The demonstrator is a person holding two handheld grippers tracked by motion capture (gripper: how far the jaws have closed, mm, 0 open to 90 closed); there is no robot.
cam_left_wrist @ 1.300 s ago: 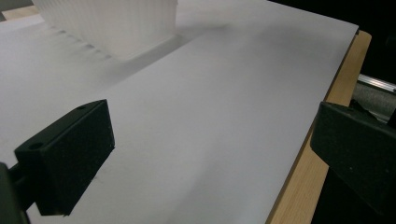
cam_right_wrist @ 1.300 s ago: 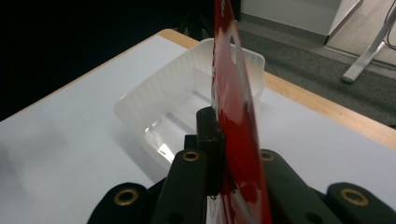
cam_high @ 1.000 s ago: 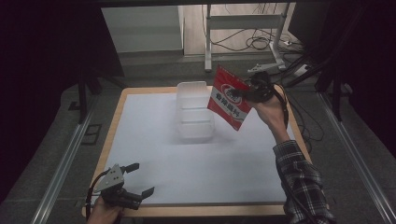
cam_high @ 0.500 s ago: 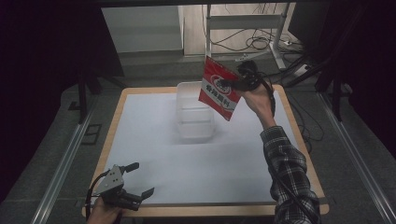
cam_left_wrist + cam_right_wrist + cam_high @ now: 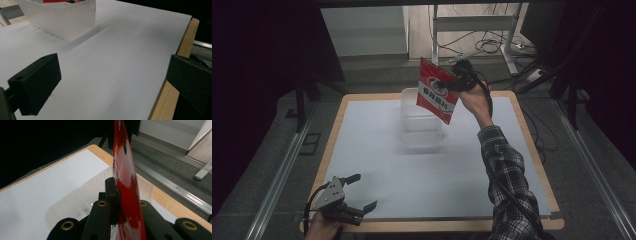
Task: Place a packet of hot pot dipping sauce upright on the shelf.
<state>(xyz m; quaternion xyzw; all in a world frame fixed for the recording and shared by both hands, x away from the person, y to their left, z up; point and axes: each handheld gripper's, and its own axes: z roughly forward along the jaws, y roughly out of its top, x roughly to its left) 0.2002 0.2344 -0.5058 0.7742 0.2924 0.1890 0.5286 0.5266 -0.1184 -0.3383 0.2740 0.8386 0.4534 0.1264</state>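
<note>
A red snack packet (image 5: 436, 91) with white print hangs in the air over the far part of a clear plastic tub (image 5: 421, 125) at the back middle of the table. My right gripper (image 5: 451, 84) is shut on the packet's edge. In the right gripper view the jaws pinch the red packet (image 5: 125, 177) edge-on, with the tub (image 5: 75, 202) below. My left gripper (image 5: 355, 191) rests near the front left corner, open with nothing between its fingers. The left gripper view looks across the white sheet (image 5: 120, 62) toward the tub (image 5: 65, 17).
A white sheet (image 5: 377, 150) covers the wooden table, whose edge (image 5: 452, 226) runs along the front. Metal rails (image 5: 277, 175) flank both sides. Cables (image 5: 492, 47) and a frame stand beyond the far edge. A plaid sleeve (image 5: 507, 185) crosses the right half.
My right hand has carried the red packet leftward from the right of the tub to above it. The left gripper has stayed in place.
</note>
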